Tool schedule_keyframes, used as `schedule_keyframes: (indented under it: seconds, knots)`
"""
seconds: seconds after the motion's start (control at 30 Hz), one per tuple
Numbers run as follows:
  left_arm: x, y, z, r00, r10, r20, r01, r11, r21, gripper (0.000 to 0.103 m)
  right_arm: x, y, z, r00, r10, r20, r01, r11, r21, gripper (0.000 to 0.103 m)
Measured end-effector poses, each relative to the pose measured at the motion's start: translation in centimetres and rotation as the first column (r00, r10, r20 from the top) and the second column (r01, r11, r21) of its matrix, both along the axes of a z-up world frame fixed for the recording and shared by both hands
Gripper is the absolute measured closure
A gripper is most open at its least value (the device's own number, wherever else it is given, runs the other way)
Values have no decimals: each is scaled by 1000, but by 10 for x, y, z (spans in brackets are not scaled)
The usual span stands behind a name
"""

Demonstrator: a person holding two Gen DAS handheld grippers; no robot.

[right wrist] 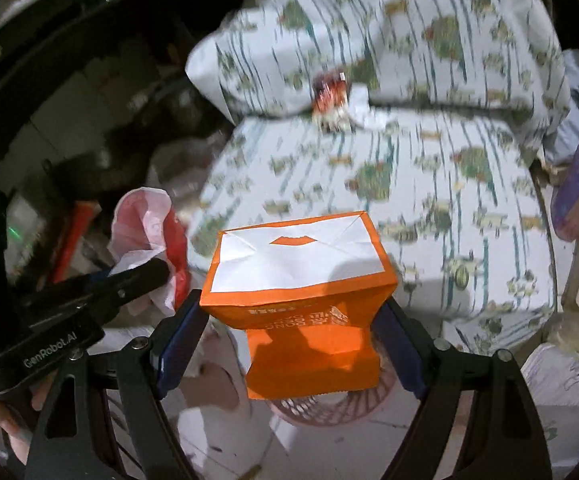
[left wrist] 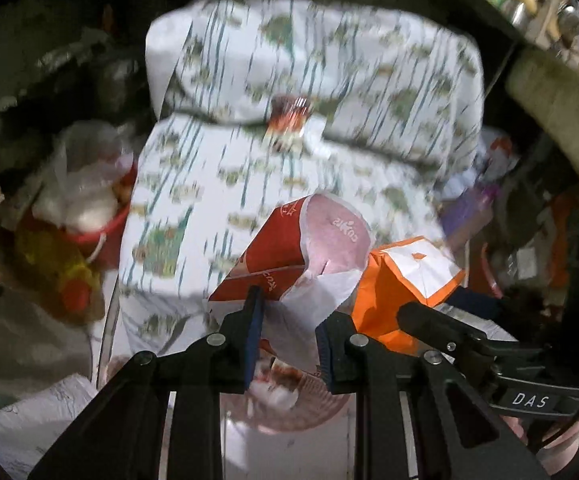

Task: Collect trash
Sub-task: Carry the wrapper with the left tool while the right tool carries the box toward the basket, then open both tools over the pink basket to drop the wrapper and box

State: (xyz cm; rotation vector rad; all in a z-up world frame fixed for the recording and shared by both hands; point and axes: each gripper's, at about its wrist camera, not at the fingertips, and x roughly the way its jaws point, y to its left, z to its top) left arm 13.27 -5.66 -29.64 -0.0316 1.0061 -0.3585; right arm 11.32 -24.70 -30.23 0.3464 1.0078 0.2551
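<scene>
Left gripper clenched red-white wrapper, lower centre; right gripper clamped orange paper bag above pink basket.

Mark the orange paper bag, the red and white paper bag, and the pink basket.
orange paper bag (right wrist: 309,320), right wrist view, on its orange front face.
red and white paper bag (left wrist: 285,256), left wrist view, on its red printed side.
pink basket (right wrist: 329,408), right wrist view, on its slatted rim below the bag.

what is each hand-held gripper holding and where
Left hand-held gripper: crumpled red-and-white paper bag, by its lower edge. Right hand-held gripper: orange paper bag, squeezed across its sides.
</scene>
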Motion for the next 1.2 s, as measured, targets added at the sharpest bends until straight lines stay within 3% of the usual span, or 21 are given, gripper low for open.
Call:
schedule_keyframes:
  seconds: [0.23,0.4,0.43,0.47,0.5,0.57,0.83,0.97,1.07,1.2]
  knots:
    - [8,-1,-36,994,-34,-108,39,998,45,78,6,4,-40,992,17,-127,-23,999,-47,21]
    - [12,-4,-50,983,-53,-178,55,998,8,77,11,1,-59,980,25,-199,-30,999,-23,21]
    - [12,-5,-51,981,-56,-185,58,998,6,73,12,-1,-61,978,21,-209,-23,1000,-9,21]
    - [12,-5,-51,982,-49,-183,52,999,11,58,13,-4,-62,976,18,-218,-16,1000,10,21]
    - [11,-4,-49,984,-40,-174,44,999,15,41,14,-6,-63,975,14,-224,-9,1000,24,21]
    - [11,-2,-44,989,-23,-146,27,999,24,33,15,-11,-63,973,-1,-230,11,999,45,20]
    - [16,16,-31,995,48,-89,-42,997,61,33,20,-28,-70,958,-39,-283,84,985,150,18]
    - [17,23,-25,995,81,-63,-77,995,60,29,18,-23,-69,961,-42,-273,91,981,171,9]
    - [14,24,-17,994,113,5,-113,990,89,17,17,-22,-66,965,-53,-257,99,981,170,8]
    - [7,22,-4,989,117,91,-127,985,116,17,18,-22,-56,975,-70,-212,106,981,165,8]
